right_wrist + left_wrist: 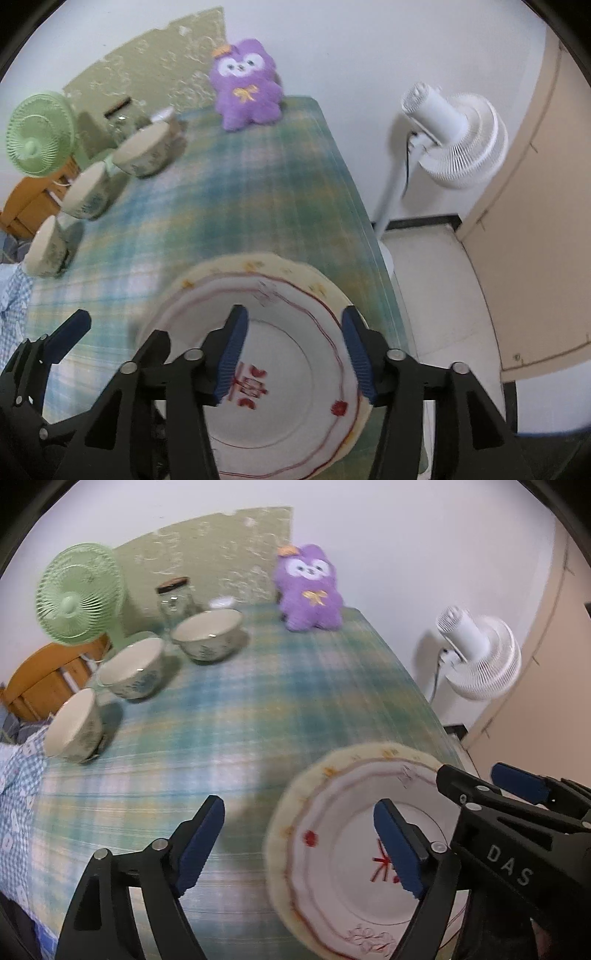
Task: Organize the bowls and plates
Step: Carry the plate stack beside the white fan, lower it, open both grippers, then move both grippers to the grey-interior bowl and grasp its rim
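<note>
Plates [280, 369] sit stacked at the near right corner of the table [229, 206], filling the lower middle of the right wrist frame; we see a white one with red markings on top of a cream, scallop-edged one. The stack's right rim lies close to the table's right edge, beyond which the floor drops away.

We hold the right gripper [295, 360] above the stack, its blue fingers [232, 354] spread apart over the top plate and gripping nothing. The left gripper [299, 849] shows in the lower part of the left wrist frame, fingers wide apart, one over the checked cloth and one over the plate, also empty.

Three bowls [208, 635] [133, 668] [74, 723] run in a diagonal row along the table's left side, in the left half of the frame, each apart from the next. Between that row and the plates the cloth lies bare, a broad open band across the middle.

At the far edge stand a glass jar [175, 600], a purple plush toy [308, 587] and a green fan [79, 592]. A white fan [450, 136] stands on the floor off the right edge.
</note>
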`<state>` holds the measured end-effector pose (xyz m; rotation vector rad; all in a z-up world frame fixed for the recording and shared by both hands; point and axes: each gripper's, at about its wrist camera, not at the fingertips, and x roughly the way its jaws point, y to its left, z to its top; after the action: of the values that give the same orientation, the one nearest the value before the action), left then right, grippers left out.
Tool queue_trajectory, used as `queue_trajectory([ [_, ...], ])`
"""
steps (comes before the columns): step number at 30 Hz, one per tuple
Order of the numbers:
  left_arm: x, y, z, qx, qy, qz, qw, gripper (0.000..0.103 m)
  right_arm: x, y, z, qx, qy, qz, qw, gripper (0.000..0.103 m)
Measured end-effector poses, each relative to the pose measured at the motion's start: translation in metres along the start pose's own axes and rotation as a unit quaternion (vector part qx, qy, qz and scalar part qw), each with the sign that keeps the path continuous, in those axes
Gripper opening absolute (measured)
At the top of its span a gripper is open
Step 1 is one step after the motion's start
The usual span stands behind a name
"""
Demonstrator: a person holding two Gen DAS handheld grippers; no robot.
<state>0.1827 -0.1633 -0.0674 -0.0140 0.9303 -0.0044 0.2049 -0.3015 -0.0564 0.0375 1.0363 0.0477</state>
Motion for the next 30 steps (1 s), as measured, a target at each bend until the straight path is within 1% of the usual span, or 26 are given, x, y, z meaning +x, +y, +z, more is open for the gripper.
queue_trajectory([
  [2,-0.006,0.013,0.005,-0.012,0.0,0.002,0.9999,0.086,-0.009,0.012,0.005,-0.004,-0.008,0.004,1.0,0.068],
  [4,-0.014,0.028,0.009,-0.018,-0.005,0.004,0.9998,0.087,-0.015,0.026,0.01,-0.011,-0.014,0.003,1.0,0.068],
  [9,-0.029,0.066,0.014,-0.017,-0.011,-0.005,0.9998,0.087,-0.034,0.075,0.015,-0.026,-0.032,-0.004,0.999,0.068],
  [12,-0.042,0.091,0.022,-0.007,-0.014,0.013,0.9998,0.086,-0.045,0.102,0.016,-0.021,-0.043,-0.016,0.999,0.068],
  [16,-0.055,0.132,0.031,0.0,-0.021,0.004,0.9998,0.086,-0.055,0.136,0.018,0.004,-0.051,-0.004,0.999,0.068],
  [19,-0.06,0.158,0.033,0.007,-0.028,0.003,0.9996,0.086,-0.06,0.165,0.019,0.007,-0.054,-0.006,0.998,0.068],
  [26,-0.055,0.22,0.04,-0.004,-0.031,-0.004,0.9995,0.083,-0.052,0.23,0.028,-0.008,-0.063,-0.007,0.998,0.068],
  [30,-0.038,0.251,0.045,-0.003,-0.031,0.008,0.9995,0.082,-0.033,0.268,0.033,-0.012,-0.06,-0.001,0.998,0.068],
])
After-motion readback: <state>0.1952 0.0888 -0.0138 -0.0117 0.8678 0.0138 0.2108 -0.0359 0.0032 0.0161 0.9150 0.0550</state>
